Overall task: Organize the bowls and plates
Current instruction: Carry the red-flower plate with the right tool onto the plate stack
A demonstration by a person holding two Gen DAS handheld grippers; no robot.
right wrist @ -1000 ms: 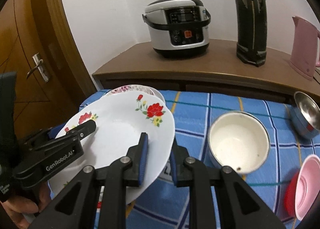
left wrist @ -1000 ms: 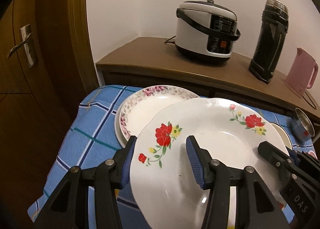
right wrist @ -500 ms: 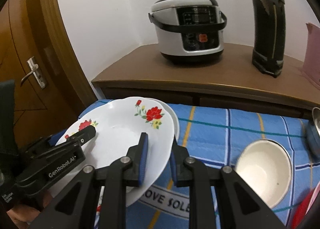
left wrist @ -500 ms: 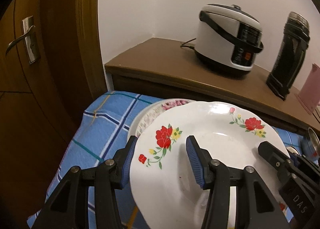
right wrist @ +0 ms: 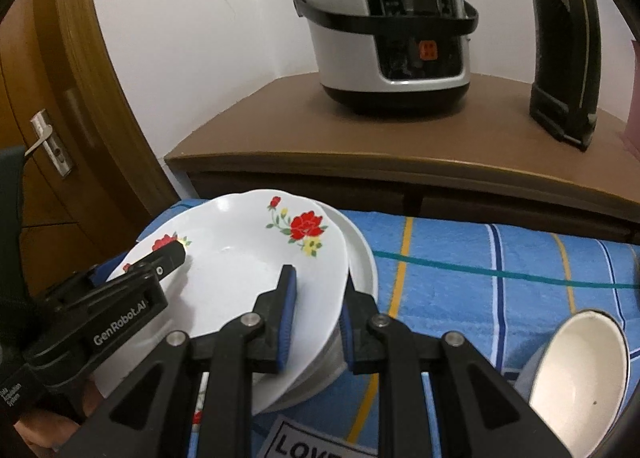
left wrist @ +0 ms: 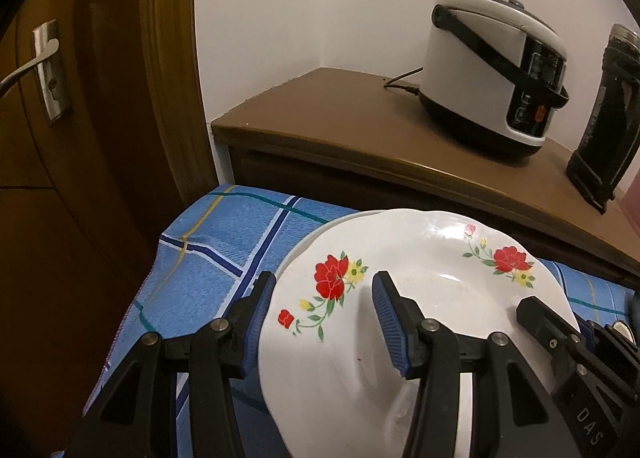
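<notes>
At the far left, the door handle (left wrist: pixel 30 64) sits larger and closer than it did 1 second ago, and more bare blue checked cloth (left wrist: pixel 224 242) shows ahead of me; my left gripper (left wrist: pixel 324 322) straddles the left rim of the red-flowered plate (left wrist: pixel 420 290), 1 finger under the edge and 1 over the face, and I cannot tell whether the pads actually press on it; this plate now covers the pink-patterned plate (right wrist: pixel 362 258) that lay in plain view before, so only a thin white rim of it shows, along the right side in the right wrist view; my right gripper (right wrist: pixel 316 318) pinches the flowered plate's right rim between its 2 blue pads, clamped narrow on it; the cream bowl (right wrist: pixel 580 378) has slid from mid-frame to the lower right corner, and the steel and pink bowls seen 1 second ago have left the frame; the rice cooker (right wrist: pixel 386 26) and black flask (right wrist: pixel 564 38) on the brown sideboard (right wrist: pixel 360 146) loom larger.
</notes>
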